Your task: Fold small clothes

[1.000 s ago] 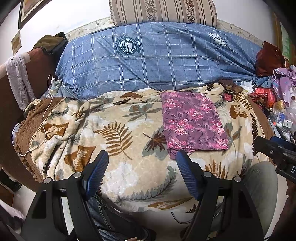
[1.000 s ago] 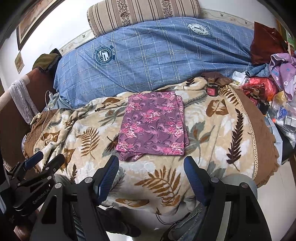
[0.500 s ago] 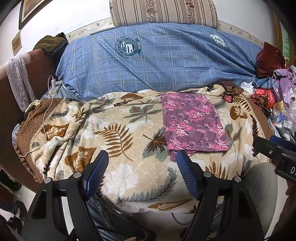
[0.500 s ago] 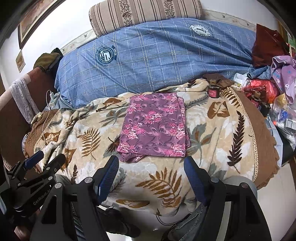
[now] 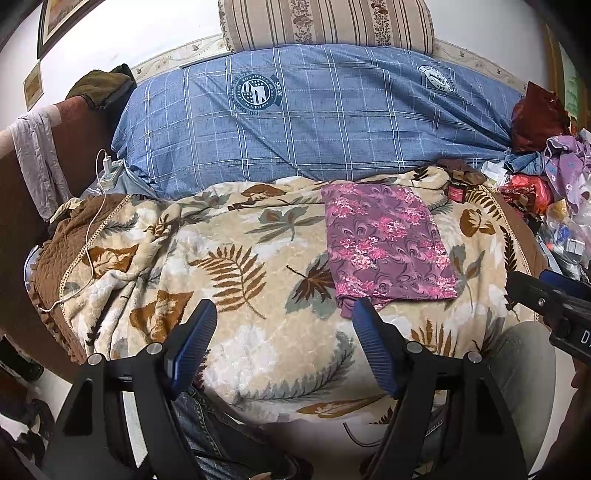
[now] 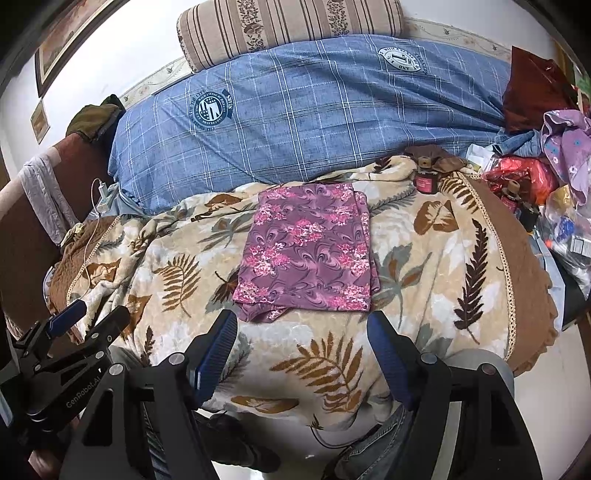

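Note:
A purple cloth with pink flowers (image 5: pixel 388 240) (image 6: pixel 306 254) lies folded into a flat rectangle on the leaf-patterned blanket (image 5: pixel 221 258) (image 6: pixel 424 258). My left gripper (image 5: pixel 284 314) hovers open over the blanket's near edge, just left of the cloth's near corner, with nothing between its blue pads. My right gripper (image 6: pixel 303 325) is open too, held just short of the cloth's near edge and empty. Each gripper shows at the side of the other's view.
A blue checked bedcover (image 5: pixel 314 110) and a striped bolster (image 5: pixel 325 22) fill the back. A heap of clothes and bags (image 5: pixel 546 177) sits at the right, with a small red jar (image 6: pixel 424 182) by the blanket's far corner. A white charger cable (image 5: pixel 92 221) runs down the left.

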`<state>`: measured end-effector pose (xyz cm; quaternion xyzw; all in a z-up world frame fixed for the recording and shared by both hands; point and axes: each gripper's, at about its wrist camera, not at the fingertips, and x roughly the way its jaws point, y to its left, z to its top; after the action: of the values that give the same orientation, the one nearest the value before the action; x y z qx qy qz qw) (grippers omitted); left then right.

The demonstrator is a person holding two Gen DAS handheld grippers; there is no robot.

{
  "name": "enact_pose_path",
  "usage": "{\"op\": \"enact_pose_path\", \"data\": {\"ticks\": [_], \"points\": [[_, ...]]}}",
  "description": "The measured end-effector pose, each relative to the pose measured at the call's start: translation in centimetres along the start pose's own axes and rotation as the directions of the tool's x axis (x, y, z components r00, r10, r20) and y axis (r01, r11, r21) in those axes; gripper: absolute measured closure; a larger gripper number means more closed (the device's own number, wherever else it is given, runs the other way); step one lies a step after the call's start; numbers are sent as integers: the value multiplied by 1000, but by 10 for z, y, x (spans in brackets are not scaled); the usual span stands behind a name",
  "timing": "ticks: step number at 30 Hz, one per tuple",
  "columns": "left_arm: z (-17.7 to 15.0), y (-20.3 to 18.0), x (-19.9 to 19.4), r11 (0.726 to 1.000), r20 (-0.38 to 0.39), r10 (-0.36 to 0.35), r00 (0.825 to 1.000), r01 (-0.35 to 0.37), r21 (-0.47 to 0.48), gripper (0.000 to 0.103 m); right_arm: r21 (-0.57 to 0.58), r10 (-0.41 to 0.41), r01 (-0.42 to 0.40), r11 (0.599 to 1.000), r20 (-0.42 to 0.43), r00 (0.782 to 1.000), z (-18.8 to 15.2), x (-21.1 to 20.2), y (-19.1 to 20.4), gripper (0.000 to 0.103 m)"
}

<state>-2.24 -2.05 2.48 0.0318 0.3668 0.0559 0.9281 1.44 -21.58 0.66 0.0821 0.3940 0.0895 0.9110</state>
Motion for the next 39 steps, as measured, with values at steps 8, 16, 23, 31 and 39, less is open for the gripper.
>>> {"op": "enact_pose_path", "data": {"ticks": [8,16,23,31,39], "points": [[-1,1,0,1000,2,4,1000,-4,0,27,6,-1,1,1000,-4,1000,-1,1,-3,28],[-2,-2,-1,1000,0,6,1000,-6,-2,27,13,-3,3,1000,-9,1000,-2,4,-6,28],[-4,0,-1,1000,3,9,1000,-9,-5,27,13,-3,4,1000,-12,1000,-2,4,-6,28],[-3,-1,0,1000,3,7,1000,-7,-2,27,14,-4,4,1000,-13,1000,-3,4,-5,28],[-5,0,3,1000,-1,5,1000,-5,0,27,14,-4,4,1000,-13,1000,-3,4,-5,28]]}}
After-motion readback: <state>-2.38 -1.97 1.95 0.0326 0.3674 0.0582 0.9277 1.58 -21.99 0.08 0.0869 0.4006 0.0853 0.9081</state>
